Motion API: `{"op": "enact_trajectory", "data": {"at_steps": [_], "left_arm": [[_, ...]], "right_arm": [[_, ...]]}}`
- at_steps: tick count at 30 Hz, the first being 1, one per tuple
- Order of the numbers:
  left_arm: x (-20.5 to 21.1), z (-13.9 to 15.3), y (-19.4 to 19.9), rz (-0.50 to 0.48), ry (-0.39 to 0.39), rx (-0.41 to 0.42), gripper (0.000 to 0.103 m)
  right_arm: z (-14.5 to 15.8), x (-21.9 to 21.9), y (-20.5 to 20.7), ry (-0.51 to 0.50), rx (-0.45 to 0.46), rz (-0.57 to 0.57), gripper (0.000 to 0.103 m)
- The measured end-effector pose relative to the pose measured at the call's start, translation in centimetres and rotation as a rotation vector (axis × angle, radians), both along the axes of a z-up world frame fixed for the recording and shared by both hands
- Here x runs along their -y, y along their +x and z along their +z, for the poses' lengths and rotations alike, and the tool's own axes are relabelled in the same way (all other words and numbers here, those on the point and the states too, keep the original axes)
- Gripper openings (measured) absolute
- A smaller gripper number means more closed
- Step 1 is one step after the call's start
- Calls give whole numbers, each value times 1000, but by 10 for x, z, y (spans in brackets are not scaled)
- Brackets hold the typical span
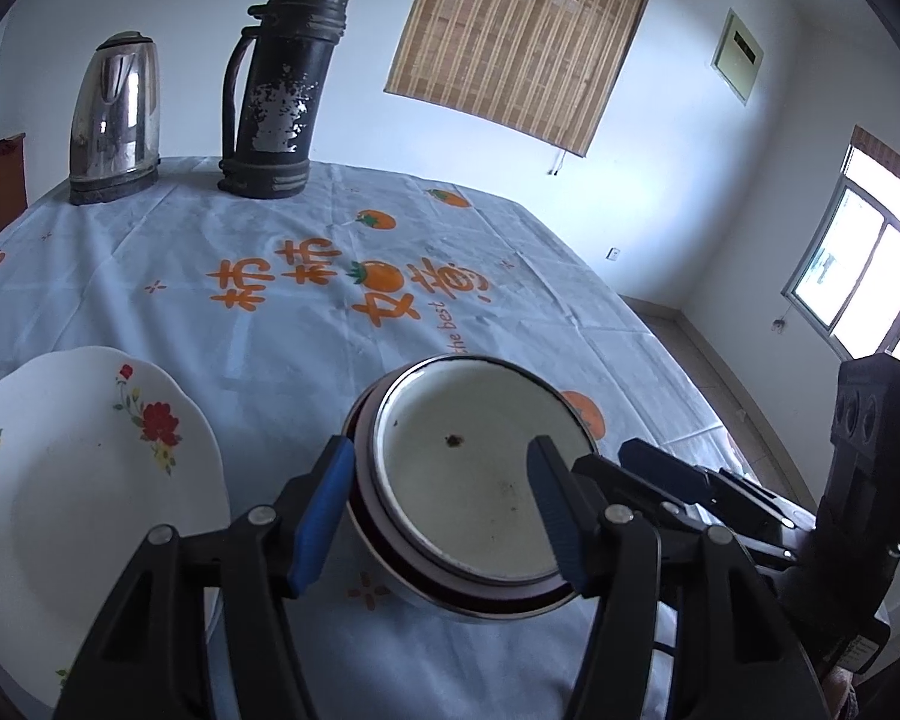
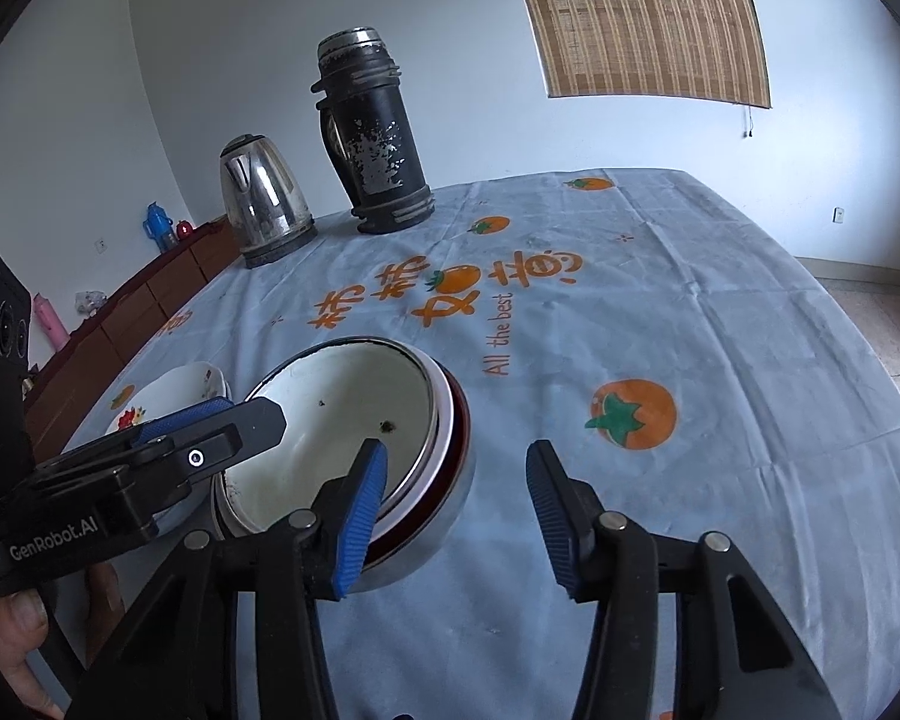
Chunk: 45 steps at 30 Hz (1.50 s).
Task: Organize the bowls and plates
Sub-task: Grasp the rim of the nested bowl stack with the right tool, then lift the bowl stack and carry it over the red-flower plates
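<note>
White enamel bowl (image 1: 474, 480), nested in a steel bowl with a dark red band, is seen at lower centre on the blue persimmon-print bench (image 1: 240, 252). Left claw (image 1: 441, 507) is half open, straddling it ungripped. Right claw (image 2: 456, 522) is half open; one finger (image 2: 360, 516) lies inside the rim. White floral plate (image 1: 84, 480) is noted at lower left.

Two claws at the stacked bowls

The right claw (image 2: 456, 516) stands apart, its left pad (image 2: 363, 516) just at the rim of the bowls (image 2: 354, 420), nothing between the pads. The left claw (image 2: 210, 420) reaches in over the far rim. Behind lies a flowered plate (image 2: 168, 387); a kettle (image 2: 264, 204) and a black flask (image 2: 375, 132) stand far back on the worktop (image 2: 690, 312).
</note>
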State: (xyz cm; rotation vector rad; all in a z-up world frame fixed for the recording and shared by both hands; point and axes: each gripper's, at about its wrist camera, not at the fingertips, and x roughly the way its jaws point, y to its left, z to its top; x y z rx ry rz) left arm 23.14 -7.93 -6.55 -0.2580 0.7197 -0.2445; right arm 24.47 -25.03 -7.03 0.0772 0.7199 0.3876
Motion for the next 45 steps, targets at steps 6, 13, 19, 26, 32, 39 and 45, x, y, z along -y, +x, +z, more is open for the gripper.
{"op": "enact_trajectory", "data": {"at_steps": [6,13,19,26,32,39,45], "left_arm": [[-1,1,-3,-6,-7,1,58],[-3,-1,-4,4,-5,-5,58],[-11,-5,-2,15,-47,-26,58],[-1,-19,2,25,5,-79,58],[2,-24,2,32,0,-88,57],[-2,-21,-1,58,-34,-86,57],[-7,-16,-4,62,-73,-88,57]], "right_arm": [[-3,-5,1,-4,-14,7,48],[-6,-4,4,-4,-23,5,48],[-9,-5,5,0,-34,12,48],[-11,-12,5,11,-52,36,43],[-11,-16,8,-10,-52,7,37],[-6,-21,9,-39,-48,-23,31],[3,-24,10,-58,-45,-24,31]]}}
